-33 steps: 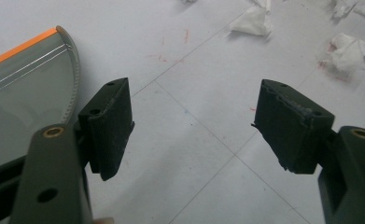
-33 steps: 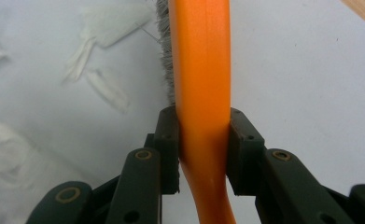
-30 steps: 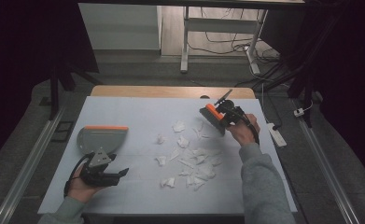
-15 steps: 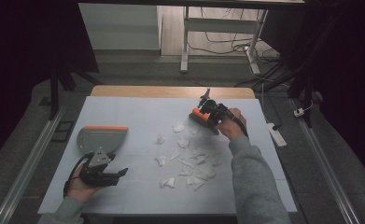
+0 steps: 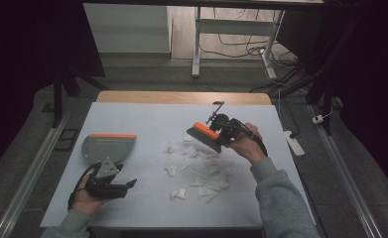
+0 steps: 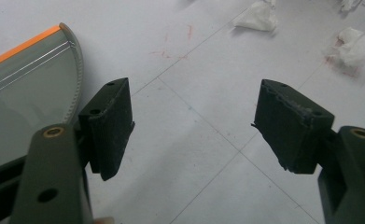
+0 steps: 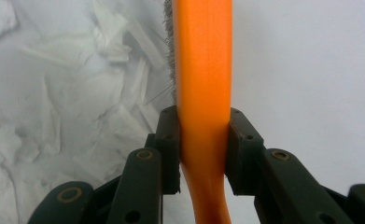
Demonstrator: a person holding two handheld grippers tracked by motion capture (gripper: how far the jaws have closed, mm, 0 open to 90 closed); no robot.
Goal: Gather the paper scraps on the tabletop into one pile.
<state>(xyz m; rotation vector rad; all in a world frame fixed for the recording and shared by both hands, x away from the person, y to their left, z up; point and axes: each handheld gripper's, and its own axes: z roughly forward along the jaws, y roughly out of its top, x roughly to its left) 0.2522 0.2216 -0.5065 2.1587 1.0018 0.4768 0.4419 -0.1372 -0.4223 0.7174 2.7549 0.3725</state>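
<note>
Right tongs (image 7: 203, 149): clamped on orange brush (image 7: 203, 65), bristles angled toward paper scraps (image 5: 204, 171), likely for sweeping.
Left tongs (image 6: 196, 126): apart, beside dustpan (image 5: 107, 147), ready to steady it.

paper scraps (image 5: 201, 171) mid-table, dustpan (image 5: 107, 146) left

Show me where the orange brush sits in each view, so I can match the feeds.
High view: the orange brush is right of centre, held in the right claw above the far edge of the paper scraps.
Left gripper view: no brush here; the dustpan sits at left.
Right gripper view: the brush runs up the centre, clamped between the jaws.
Shared landmark: the white scraps, top right in the left gripper view and left of the brush in the right one.
</note>
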